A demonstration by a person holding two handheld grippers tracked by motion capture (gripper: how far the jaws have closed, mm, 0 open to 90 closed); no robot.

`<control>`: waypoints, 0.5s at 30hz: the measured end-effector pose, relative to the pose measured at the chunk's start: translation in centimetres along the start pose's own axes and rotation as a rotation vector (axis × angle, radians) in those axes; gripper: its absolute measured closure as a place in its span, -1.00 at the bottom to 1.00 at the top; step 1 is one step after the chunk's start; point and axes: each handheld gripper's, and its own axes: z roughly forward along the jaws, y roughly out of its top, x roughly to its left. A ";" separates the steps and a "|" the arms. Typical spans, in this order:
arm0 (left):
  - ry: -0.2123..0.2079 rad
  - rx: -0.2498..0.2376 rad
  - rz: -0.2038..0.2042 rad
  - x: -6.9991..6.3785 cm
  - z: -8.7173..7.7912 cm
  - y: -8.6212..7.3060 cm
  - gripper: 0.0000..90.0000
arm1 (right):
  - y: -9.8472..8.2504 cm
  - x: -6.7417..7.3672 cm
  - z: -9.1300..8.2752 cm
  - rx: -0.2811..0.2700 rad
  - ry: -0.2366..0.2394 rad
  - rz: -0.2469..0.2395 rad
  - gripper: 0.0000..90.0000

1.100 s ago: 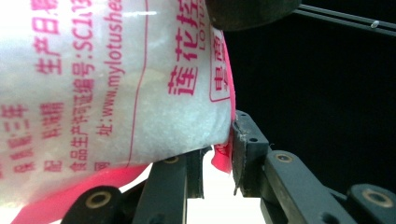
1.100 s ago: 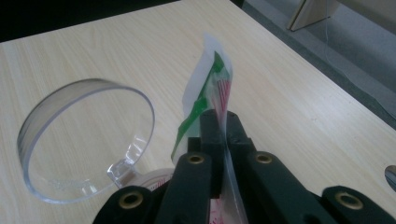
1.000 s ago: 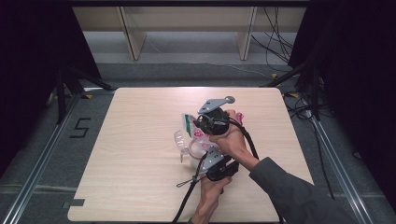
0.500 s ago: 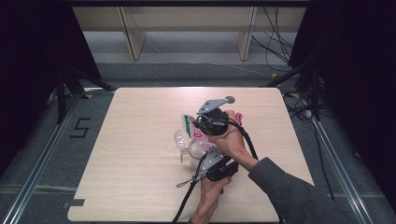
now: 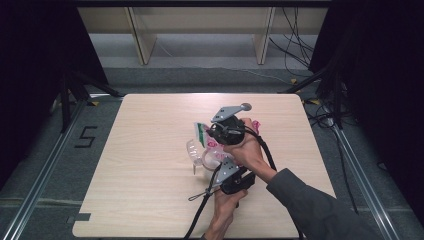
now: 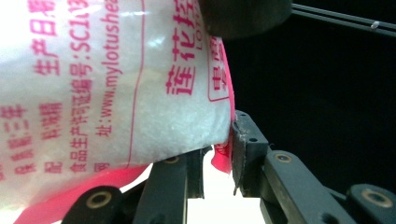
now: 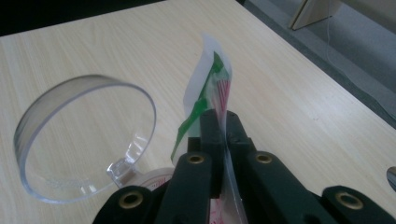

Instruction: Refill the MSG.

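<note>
A person works at a pale wooden table (image 5: pixel 150 190) with a two-jaw gripper in each hand, both brought close together right of the table's middle. Between them hangs a white plastic bag printed with pink lettering and filled with white granules (image 6: pixel 116 79), held off the tabletop.

The right gripper (image 7: pixel 223 122) has its black jaws pressed fully together on the bag's flat upper edge, a thin strip of clear film with a green band (image 7: pixel 205 100) that stands up past the fingertips. This pinch at the top probably serves to carry the bag and keep its mouth steady. In the high view the same gripper (image 5: pixel 226 131) sits farther from the person, with the grey plate on top.

The left gripper (image 6: pixel 219 156) holds the bag from the other end: its jaws are closed on the pink sealed edge of the bag, one pad (image 6: pixel 243 144) flat against the seam while the full belly of the bag bulges beside it. Gripping both ends likely lets the person tilt the bag under control.

Just beside the bag lies a clear round plastic container with a hinged lid (image 7: pixel 86 140), open and empty, with the wood showing through it. It sits close under the bag, apparently placed to receive the granules. Pouring has not begun, judging by the empty container.
</note>
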 end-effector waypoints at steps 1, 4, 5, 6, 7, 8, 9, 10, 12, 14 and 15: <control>0.001 -0.002 -0.001 0.0 0.0 0.0 0.69 | 0.0 0.0 0.1 -0.004 -0.002 -0.019 1.00; -0.001 -0.007 0.002 0.0 0.0 0.0 0.69 | 0.1 0.0 -0.1 -0.011 -0.007 0.012 1.00; -0.014 -0.017 -0.014 -0.2 0.0 0.0 0.69 | 0.1 0.0 -0.1 -0.016 0.001 0.001 1.00; -0.017 -0.034 -0.042 -0.4 0.2 0.0 0.69 | 0.1 0.0 -0.1 -0.011 -0.005 -0.014 1.00; -0.006 0.005 0.000 0.0 0.0 0.0 0.69 | 0.0 0.1 0.0 -0.005 -0.006 -0.012 1.00; -0.003 0.000 -0.003 0.0 0.1 0.0 0.69 | 0.0 0.1 0.0 0.004 -0.007 -0.009 1.00; 0.000 0.019 0.022 0.1 -0.1 0.0 0.69 | 0.1 0.1 -0.2 0.013 0.000 0.000 1.00; -0.010 0.000 0.010 0.1 -0.1 0.0 0.69 | 0.1 -0.1 -0.3 -0.002 -0.005 -0.018 1.00; -0.007 -0.003 -0.004 0.0 0.0 0.0 0.69 | 0.1 -0.1 -0.3 -0.011 0.001 -0.009 1.00; -0.002 0.019 0.022 0.1 -0.1 0.0 0.69 | 0.0 0.1 -0.1 0.016 0.001 0.001 1.00; -0.002 -0.005 -0.003 0.0 0.1 0.0 0.69 | 0.0 0.1 -0.1 0.000 -0.005 -0.001 1.00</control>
